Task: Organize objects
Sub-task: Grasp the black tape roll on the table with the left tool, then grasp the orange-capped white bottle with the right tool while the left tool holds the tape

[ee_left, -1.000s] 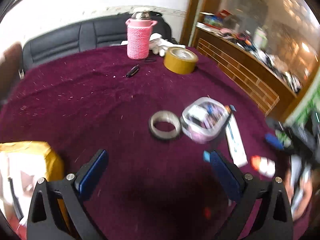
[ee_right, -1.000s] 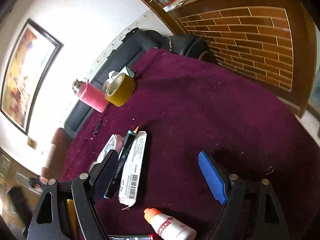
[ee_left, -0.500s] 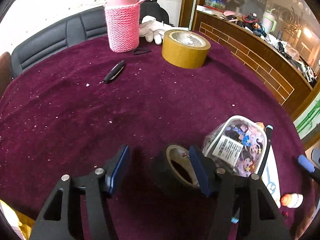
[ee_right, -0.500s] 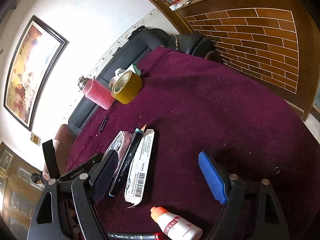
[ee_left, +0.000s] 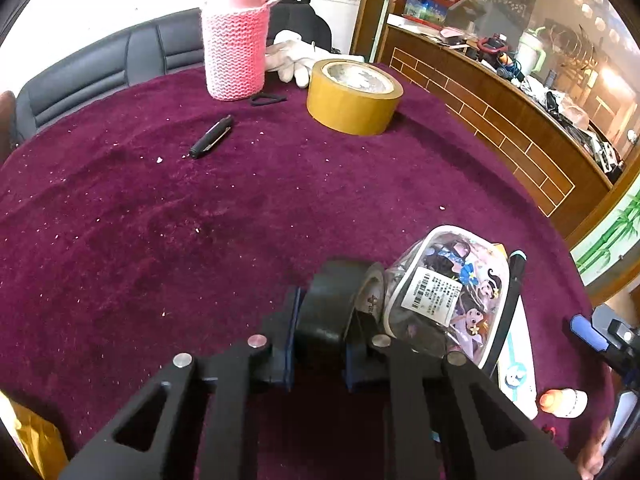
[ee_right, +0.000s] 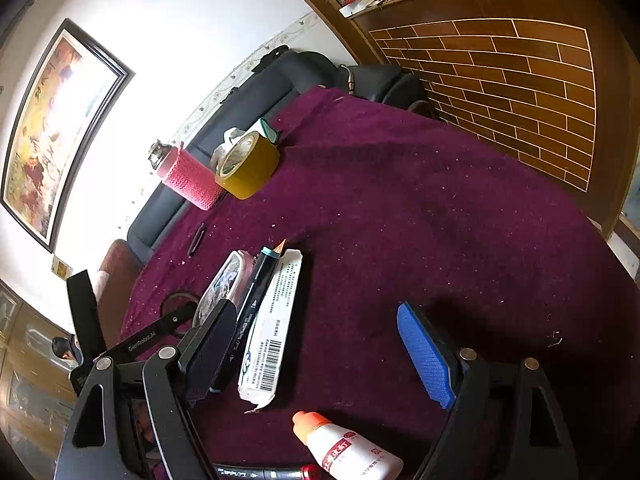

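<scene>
Half a second ago my left gripper [ee_left: 320, 344] stood wide around the black tape roll [ee_left: 326, 304]; now its jaws have closed on the roll's wall, one blue pad against the outer face and the other inside the core, so I have it pinched and tipped up on edge at the near side of the purple tablecloth [ee_left: 160, 240]. It sits touching the clear cartoon pouch [ee_left: 448, 292] on its right (close enough that lifting could drag the pouch along, I judge). That means the first pick of the tidying is made and the next thing is to carry the roll off, perhaps toward the big yellow tape roll [ee_left: 354, 98] by the pink knitted flask [ee_left: 234, 50] at the far side. My right gripper [ee_right: 320, 344] has not shifted: it hangs wide open and empty over the cloth, with the marker [ee_right: 250, 308] and the white tube box [ee_right: 272, 328] lying by its left finger and the small glue bottle [ee_right: 344, 450] just below.
</scene>
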A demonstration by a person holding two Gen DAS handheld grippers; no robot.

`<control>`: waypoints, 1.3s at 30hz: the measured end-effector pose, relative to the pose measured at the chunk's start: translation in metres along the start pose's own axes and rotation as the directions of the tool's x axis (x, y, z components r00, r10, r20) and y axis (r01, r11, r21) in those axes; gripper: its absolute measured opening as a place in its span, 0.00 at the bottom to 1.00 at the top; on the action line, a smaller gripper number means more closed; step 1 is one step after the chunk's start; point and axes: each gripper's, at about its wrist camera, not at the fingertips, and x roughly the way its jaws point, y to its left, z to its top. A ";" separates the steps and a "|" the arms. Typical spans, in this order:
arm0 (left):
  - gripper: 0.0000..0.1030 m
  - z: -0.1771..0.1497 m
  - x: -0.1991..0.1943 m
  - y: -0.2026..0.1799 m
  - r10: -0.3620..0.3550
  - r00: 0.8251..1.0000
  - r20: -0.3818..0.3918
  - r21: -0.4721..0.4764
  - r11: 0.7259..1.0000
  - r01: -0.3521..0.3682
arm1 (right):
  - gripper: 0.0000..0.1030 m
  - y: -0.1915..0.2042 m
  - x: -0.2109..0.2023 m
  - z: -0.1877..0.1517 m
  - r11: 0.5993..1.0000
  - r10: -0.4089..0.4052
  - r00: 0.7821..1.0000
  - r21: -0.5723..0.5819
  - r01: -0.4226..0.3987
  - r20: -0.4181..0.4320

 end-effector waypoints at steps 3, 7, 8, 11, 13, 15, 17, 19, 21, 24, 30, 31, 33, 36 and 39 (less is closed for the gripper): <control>0.16 -0.004 -0.013 0.006 0.000 1.000 0.025 -0.037 0.999 0.001 | 0.84 0.001 0.001 0.000 1.000 -0.007 1.000 -0.016 0.007 0.001; 0.16 -0.016 -0.050 0.013 -0.007 0.997 0.080 -0.063 0.998 0.012 | 0.84 0.007 0.002 -0.001 0.999 -0.017 1.000 -0.048 0.017 -0.001; 0.16 -0.020 -0.061 0.013 -0.010 0.995 0.096 -0.061 0.998 0.016 | 0.84 0.008 0.004 -0.002 0.998 -0.019 1.000 -0.054 0.019 -0.005; 0.16 -0.040 -0.104 0.017 -0.039 0.988 0.151 -0.066 0.997 0.050 | 0.84 0.010 0.007 -0.003 0.997 -0.024 1.000 -0.075 0.023 -0.018; 0.16 -0.057 -0.135 0.022 -0.054 0.981 0.187 -0.076 0.995 0.070 | 0.84 0.012 0.009 -0.005 0.996 -0.023 0.999 -0.089 0.021 -0.024; 0.16 -0.077 -0.163 0.025 -0.061 0.973 0.221 -0.086 0.993 0.082 | 0.84 0.014 0.012 -0.007 0.994 -0.022 0.999 -0.106 0.018 -0.037; 0.16 -0.100 -0.188 0.030 -0.058 0.968 0.244 -0.094 0.992 0.083 | 0.84 0.018 0.013 -0.010 0.992 -0.016 0.999 -0.124 0.010 -0.049; 0.16 -0.119 -0.207 0.036 -0.056 0.965 0.257 -0.106 0.991 0.086 | 0.84 0.018 0.014 -0.012 0.992 -0.022 0.996 -0.126 0.010 -0.092; 0.16 -0.138 -0.223 0.043 -0.048 0.961 0.273 -0.107 0.991 0.080 | 0.84 0.020 0.008 -0.016 0.989 -0.033 0.992 -0.146 0.016 -0.120; 0.16 -0.158 -0.237 0.055 -0.030 0.960 0.278 -0.116 0.991 0.065 | 0.84 0.030 -0.001 -0.022 0.958 -0.099 0.983 -0.284 0.051 -0.156; 0.16 -0.191 -0.256 0.084 0.001 0.955 0.297 -0.194 0.979 0.059 | 0.71 0.044 -0.008 -0.050 0.776 -0.312 0.948 -0.593 0.213 -0.067; 0.16 -0.194 -0.258 0.088 0.008 0.954 0.298 -0.207 0.977 0.056 | 0.67 0.044 -0.007 -0.051 0.775 -0.303 0.950 -0.600 0.201 -0.073; 0.16 -0.203 -0.263 0.095 0.025 0.954 0.300 -0.230 0.972 0.047 | 0.43 0.046 -0.001 -0.054 0.758 -0.320 0.943 -0.620 0.202 -0.085; 0.16 -0.216 -0.272 0.103 0.048 0.951 0.306 -0.256 0.966 0.033 | 0.28 0.047 0.009 -0.059 0.745 -0.343 0.935 -0.633 0.211 -0.093; 0.16 -0.223 -0.279 0.112 0.067 0.947 0.314 -0.280 0.960 0.025 | 0.28 0.042 0.004 -0.057 0.783 -0.320 0.942 -0.588 0.202 -0.102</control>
